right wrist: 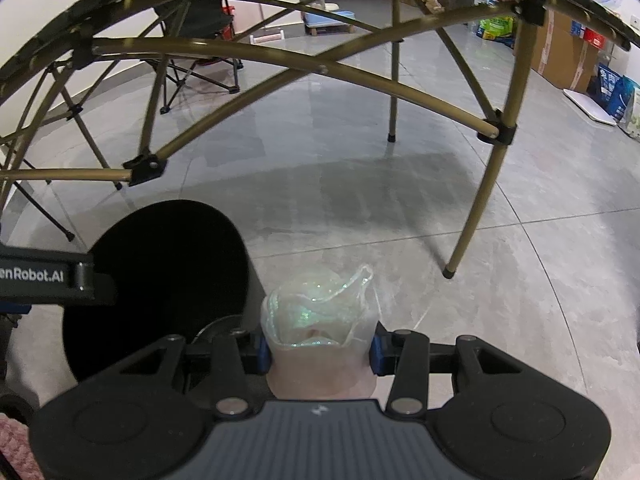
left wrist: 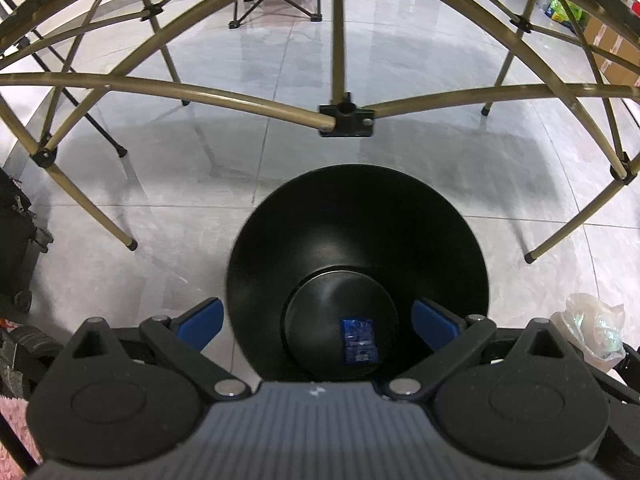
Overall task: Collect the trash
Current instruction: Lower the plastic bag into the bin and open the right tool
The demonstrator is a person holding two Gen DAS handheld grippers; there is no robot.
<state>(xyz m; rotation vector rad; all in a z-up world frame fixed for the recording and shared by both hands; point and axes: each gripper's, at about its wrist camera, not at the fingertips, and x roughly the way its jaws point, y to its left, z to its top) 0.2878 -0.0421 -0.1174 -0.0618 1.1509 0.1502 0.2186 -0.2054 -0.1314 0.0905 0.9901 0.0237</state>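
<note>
A black round trash bin [left wrist: 356,240] stands on the grey tiled floor, seen from above, with a small blue wrapper [left wrist: 359,341] on its bottom. My left gripper [left wrist: 318,322] is open over the bin's mouth, its blue pads [left wrist: 202,322] spread to either side. My right gripper [right wrist: 318,350] is shut on a crumpled clear plastic cup [right wrist: 320,312], held just right of the bin [right wrist: 160,276]. The cup also shows at the right edge of the left wrist view [left wrist: 592,330].
A folding table's gold metal frame [left wrist: 346,120] and legs [right wrist: 476,216] arch over the floor ahead. A black case [left wrist: 16,240] stands at left. Camp chairs [right wrist: 196,40], cardboard boxes [right wrist: 560,48] and bags [right wrist: 616,92] line the far wall.
</note>
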